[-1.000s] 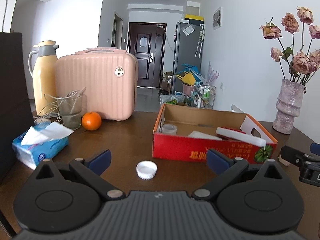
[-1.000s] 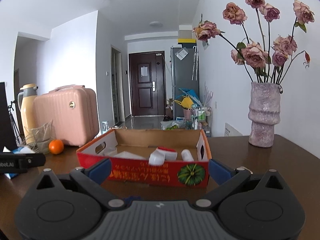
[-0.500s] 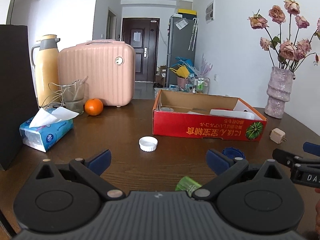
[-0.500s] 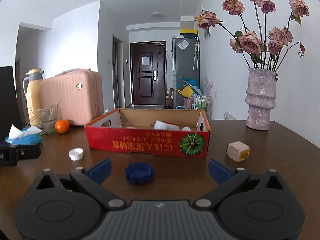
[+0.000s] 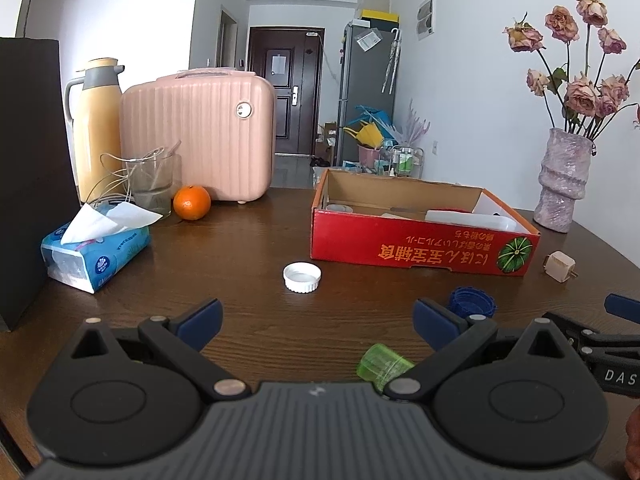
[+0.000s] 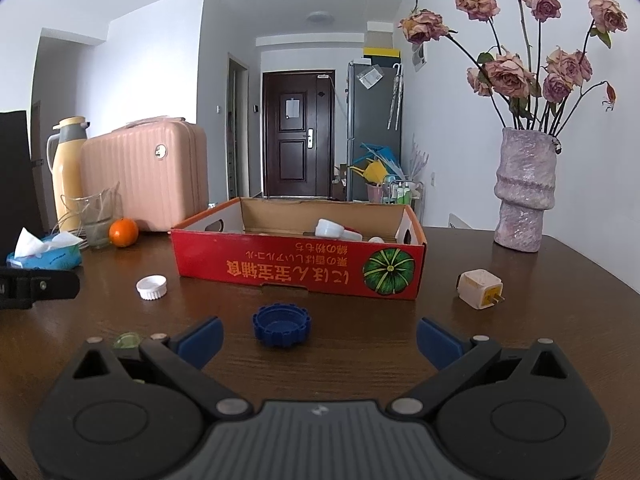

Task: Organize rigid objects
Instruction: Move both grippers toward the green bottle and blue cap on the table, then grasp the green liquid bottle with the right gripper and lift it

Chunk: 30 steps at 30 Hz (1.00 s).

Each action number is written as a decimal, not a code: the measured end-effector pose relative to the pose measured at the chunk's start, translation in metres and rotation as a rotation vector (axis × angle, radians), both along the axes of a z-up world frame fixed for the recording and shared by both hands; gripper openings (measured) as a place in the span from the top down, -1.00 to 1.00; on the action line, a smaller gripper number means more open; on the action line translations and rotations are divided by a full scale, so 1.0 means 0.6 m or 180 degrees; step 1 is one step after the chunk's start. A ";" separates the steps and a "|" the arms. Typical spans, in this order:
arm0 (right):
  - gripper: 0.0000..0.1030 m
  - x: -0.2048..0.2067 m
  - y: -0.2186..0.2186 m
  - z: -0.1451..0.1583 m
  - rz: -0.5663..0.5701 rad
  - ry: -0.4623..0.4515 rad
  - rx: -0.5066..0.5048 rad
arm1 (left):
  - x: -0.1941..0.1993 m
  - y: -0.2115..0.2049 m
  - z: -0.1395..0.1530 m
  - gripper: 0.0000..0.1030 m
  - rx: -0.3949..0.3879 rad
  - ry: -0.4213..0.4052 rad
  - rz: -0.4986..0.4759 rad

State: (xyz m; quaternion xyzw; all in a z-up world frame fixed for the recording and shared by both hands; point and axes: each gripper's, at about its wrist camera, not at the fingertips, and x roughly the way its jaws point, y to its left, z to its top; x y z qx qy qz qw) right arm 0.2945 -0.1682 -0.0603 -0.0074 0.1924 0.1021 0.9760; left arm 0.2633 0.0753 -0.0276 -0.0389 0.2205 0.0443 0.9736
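Both grippers spread wide and empty above the near edge of the table (image 5: 248,240).

Left gripper (image 5: 316,320) faces white cap (image 5: 302,277); right gripper (image 6: 319,336) faces blue cap (image 6: 282,325). Green cap (image 5: 383,364) lies nearest the near edge. Plug adapter (image 6: 480,289) sits toward the right edge. Red box (image 6: 300,270), mid-table, holds white items.

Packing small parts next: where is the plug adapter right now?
The plug adapter lies on the table, outside the red box near its right front corner, with the vase behind it.
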 end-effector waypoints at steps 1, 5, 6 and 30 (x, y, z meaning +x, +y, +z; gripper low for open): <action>-1.00 0.000 0.002 -0.001 0.0021 0.0013 0.0002 | 0.000 0.001 0.001 -1.00 -0.0007 0.0000 0.0005; -1.00 -0.003 0.014 -0.004 0.0154 0.0064 -0.0015 | -0.002 0.006 0.002 -1.00 -0.0016 -0.0003 0.0030; -1.00 -0.004 0.019 -0.006 0.0202 0.0081 -0.0033 | -0.002 0.007 0.002 -1.00 -0.0013 0.0003 0.0035; -0.69 0.018 0.152 -0.038 0.0951 0.0615 -0.0386 | -0.004 0.074 -0.010 -1.00 -0.0076 0.0285 -0.0034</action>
